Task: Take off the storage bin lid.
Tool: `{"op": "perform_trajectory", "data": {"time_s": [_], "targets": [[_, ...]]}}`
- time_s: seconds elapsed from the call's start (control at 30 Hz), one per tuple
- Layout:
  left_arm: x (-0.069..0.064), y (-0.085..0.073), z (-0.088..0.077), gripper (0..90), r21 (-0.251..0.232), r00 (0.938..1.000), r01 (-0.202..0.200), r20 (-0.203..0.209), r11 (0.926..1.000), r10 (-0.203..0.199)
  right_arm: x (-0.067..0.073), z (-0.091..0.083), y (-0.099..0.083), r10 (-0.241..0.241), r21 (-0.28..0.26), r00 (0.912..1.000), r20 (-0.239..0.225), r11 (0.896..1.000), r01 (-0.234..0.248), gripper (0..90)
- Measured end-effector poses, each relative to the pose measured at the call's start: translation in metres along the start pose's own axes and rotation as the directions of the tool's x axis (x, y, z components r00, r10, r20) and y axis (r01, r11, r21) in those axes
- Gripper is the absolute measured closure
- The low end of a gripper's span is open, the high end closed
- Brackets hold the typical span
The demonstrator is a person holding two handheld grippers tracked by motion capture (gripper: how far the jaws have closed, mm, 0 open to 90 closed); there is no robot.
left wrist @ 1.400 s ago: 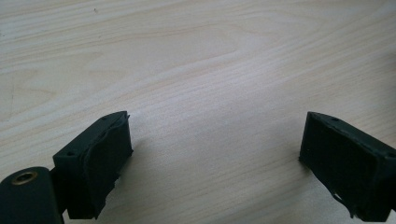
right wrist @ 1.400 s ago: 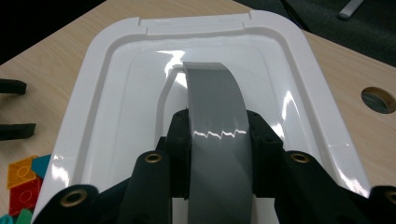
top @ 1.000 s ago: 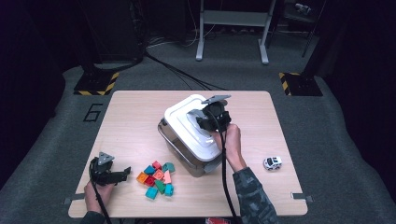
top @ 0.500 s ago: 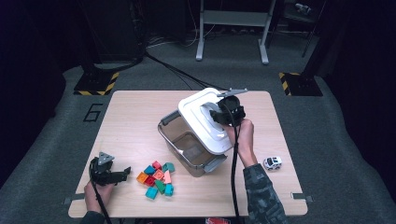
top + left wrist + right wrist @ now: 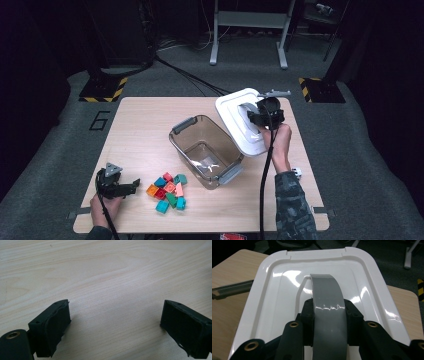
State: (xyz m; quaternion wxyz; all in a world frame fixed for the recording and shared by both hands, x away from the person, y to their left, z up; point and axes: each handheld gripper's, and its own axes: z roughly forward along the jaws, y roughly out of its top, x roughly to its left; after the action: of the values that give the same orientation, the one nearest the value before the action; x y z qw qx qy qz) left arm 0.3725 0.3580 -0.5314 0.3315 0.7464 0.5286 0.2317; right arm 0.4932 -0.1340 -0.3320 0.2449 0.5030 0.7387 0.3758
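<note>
a person's right gripper (image 5: 258, 119) stays clamped on the grey handle (image 5: 327, 315) of a white lid (image 5: 239, 122), carrying it off a clear plastic bin (image 5: 206, 150) toward the far right part of the wooden table (image 5: 140, 130). the lid hangs tilted just beyond the bin's right rim, one edge overlapping it in the high view, while the bin stands open and looks empty at mid-table. the left gripper (image 5: 116, 186) rests low at the near left corner, its jaws apart over bare wood with nothing between them, beside a heap of coloured blocks (image 5: 167, 191). a small toy car (image 5: 297, 173) sits near the right forearm.

to finish the step cleanly, the lid should probably travel well clear of the bin before it comes down, stay level enough not to swing on its strap-like handle, and land flat on open tabletop away from the car and the table edge; the grip should be let go only once the lid rests.

compared with a second earlier, the lid no longer covers the bin: it then sat squarely on top, was partly slid off half a second ago, and now exposes the whole interior. the left gripper and the blocks have not moved.
</note>
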Motion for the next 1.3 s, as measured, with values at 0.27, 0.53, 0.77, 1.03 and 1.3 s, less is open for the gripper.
{"op": "perform_trajectory", "data": {"time_s": [0.27, 0.53, 0.77, 1.03, 1.3], "targets": [[0.0, 0.0, 0.0, 8.8, 0.0, 1.0, 0.0, 0.0, 1.0, 0.0, -0.032, 0.012, -0.008, 0.085, 0.004, 0.9945, 0.061, 0.996, -0.085, 66.6], [0.0, 0.0, 0.0, 8.8, 0.0, 1.0, 0.0, 0.0, 1.0, 0.0, -0.053, 0.032, -0.017, 0.17, 0.028, 0.9812, 0.092, 0.985, -0.173, 66.6], [0.0, 0.0, 0.0, 8.8, 0.0, 1.0, 0.0, 0.0, 1.0, 0.0, -0.053, 0.053, -0.028, 0.19, 0.064, 0.975, 0.116, 0.978, -0.198, 66.6], [0.0, 0.0, 0.0, 8.8, 0.0, 1.0, 0.0, 0.0, 1.0, 0.0, -0.052, 0.071, -0.042, 0.202, 0.092, 0.9706, 0.131, 0.972, -0.215, 66.6], [0.0, 0.0, 0.0, 8.8, 0.0, 1.0, -0.001, -0.001, 1.0, 0.001, -0.047, 0.085, -0.054, 0.204, 0.115, 0.9695, 0.137, 0.969, -0.22, 66.5]]}}
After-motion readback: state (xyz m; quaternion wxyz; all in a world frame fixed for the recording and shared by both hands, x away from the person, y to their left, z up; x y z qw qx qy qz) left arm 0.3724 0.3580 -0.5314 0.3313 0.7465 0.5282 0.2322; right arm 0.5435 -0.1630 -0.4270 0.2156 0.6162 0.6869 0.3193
